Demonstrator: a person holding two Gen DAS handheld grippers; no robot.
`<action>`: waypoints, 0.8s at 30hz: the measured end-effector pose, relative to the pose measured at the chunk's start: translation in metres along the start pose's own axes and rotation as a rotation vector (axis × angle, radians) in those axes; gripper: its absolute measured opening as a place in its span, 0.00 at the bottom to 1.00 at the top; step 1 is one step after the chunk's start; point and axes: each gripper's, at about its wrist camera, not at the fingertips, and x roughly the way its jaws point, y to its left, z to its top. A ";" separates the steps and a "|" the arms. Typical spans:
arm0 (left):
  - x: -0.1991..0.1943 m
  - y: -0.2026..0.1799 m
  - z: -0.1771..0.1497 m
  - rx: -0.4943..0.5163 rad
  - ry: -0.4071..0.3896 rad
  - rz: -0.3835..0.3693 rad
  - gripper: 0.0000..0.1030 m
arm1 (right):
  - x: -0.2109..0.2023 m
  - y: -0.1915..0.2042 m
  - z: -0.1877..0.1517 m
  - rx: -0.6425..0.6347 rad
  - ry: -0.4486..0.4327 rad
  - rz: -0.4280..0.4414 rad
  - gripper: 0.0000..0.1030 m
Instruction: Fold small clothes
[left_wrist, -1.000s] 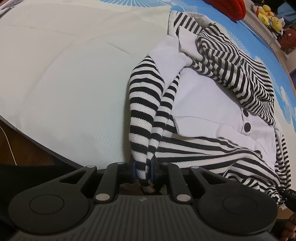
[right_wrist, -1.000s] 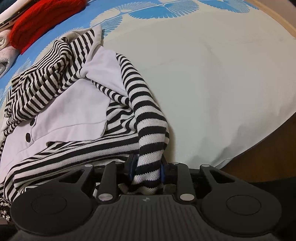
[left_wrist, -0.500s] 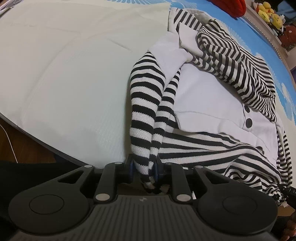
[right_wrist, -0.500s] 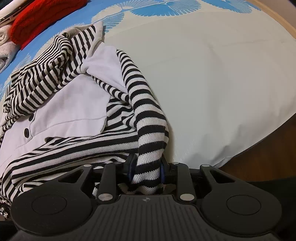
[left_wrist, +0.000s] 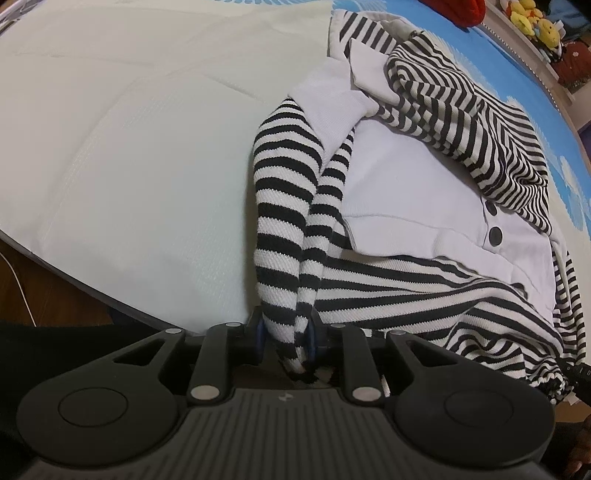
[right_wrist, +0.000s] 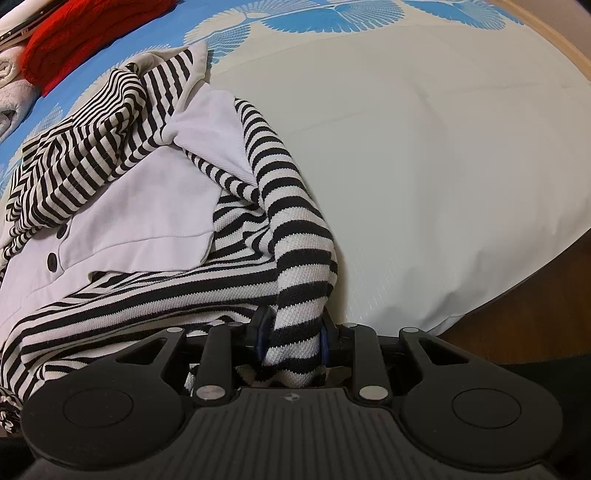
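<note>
No brand, label or readable writing showed on anything in either view.

The left gripper was clenched on a fold of the black-and-white striped garment, the knit bunched between its blue-edged fingers and trailing down behind them. The right gripper was likewise clamped on a thick roll of the same striped knit, which rose from its jaws and curved back toward the rest of the cloth. The garment lay crumpled on the bed, near the front edge; it had a plain white panel with two dark buttons and a striped part heaped over its far end. Whether that heaped part was a hood or a sleeve could not be made out from these angles.

Under it lay a cream quilted cover, spread over a blue bedsheet printed with pale fan shapes. A red knitted item sat at the far end of the bed, just beside some pale folded fabric. In the left wrist view, yellow plush toys stood on a ledge beyond the bed's far corner. Brown wooden floor showed below the mattress edge, and a thin white cable ran across it on the left side.
</note>
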 end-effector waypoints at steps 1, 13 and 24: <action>0.000 0.000 0.000 0.001 0.000 0.001 0.22 | 0.000 0.000 0.000 -0.002 0.000 -0.001 0.27; -0.005 -0.012 -0.003 0.092 -0.031 0.025 0.09 | -0.005 0.000 -0.001 0.001 -0.037 0.003 0.10; -0.067 -0.028 0.012 0.185 -0.148 -0.078 0.06 | -0.073 -0.010 0.020 0.048 -0.223 0.187 0.06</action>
